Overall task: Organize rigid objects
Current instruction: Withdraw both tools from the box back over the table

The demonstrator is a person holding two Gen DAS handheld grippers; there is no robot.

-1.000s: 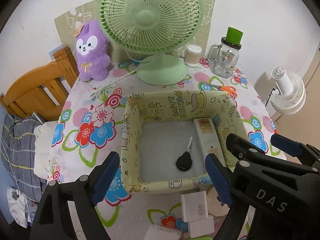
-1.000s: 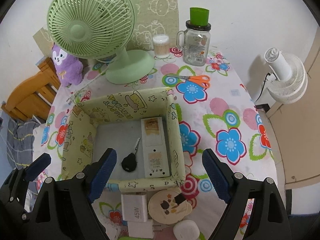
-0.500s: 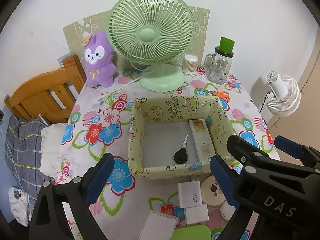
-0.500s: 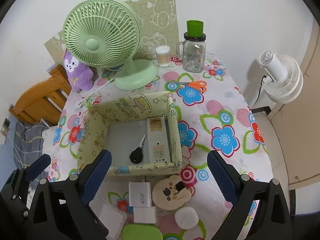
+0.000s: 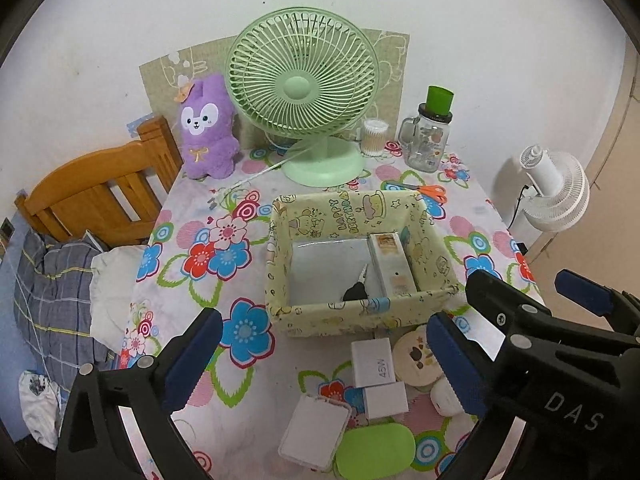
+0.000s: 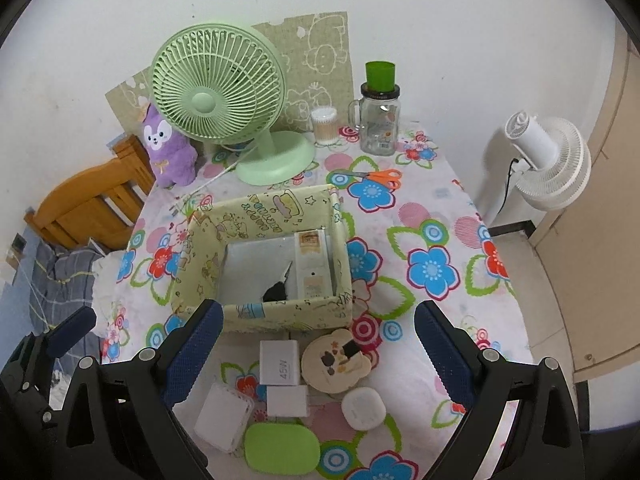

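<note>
Centre frame in both views sat the yellow cartoon-print box (image 5: 360,312) on the floral tablecloth (image 6: 436,240), holding a black-headed key (image 6: 276,290) and a long white remote-like device (image 6: 314,266) along its right wall. Lower centre, outside the box: a white 45W charger (image 6: 279,362), a smaller white cube (image 6: 288,400) touching it below, a round beige cartoon-face item (image 6: 338,364) just right, a white rounded case (image 6: 363,408), a flat white square box (image 6: 224,416) and a lime-green oval case (image 6: 282,448) at bottom edge.

Left gripper (image 5: 320,360) was spread wide, nothing between the blue pads (image 5: 192,356). Right gripper (image 6: 318,354) was likewise wide apart and empty, hovering over the loose items.

Upper frame: green desk fan (image 5: 302,92), purple plush (image 5: 206,128), glass mug-jar with green cup on top (image 6: 378,120), cotton swab tub (image 6: 325,126), orange scissors (image 6: 380,176). White floor fan (image 6: 548,160) stood at right, wooden chair (image 5: 100,196) at left.
</note>
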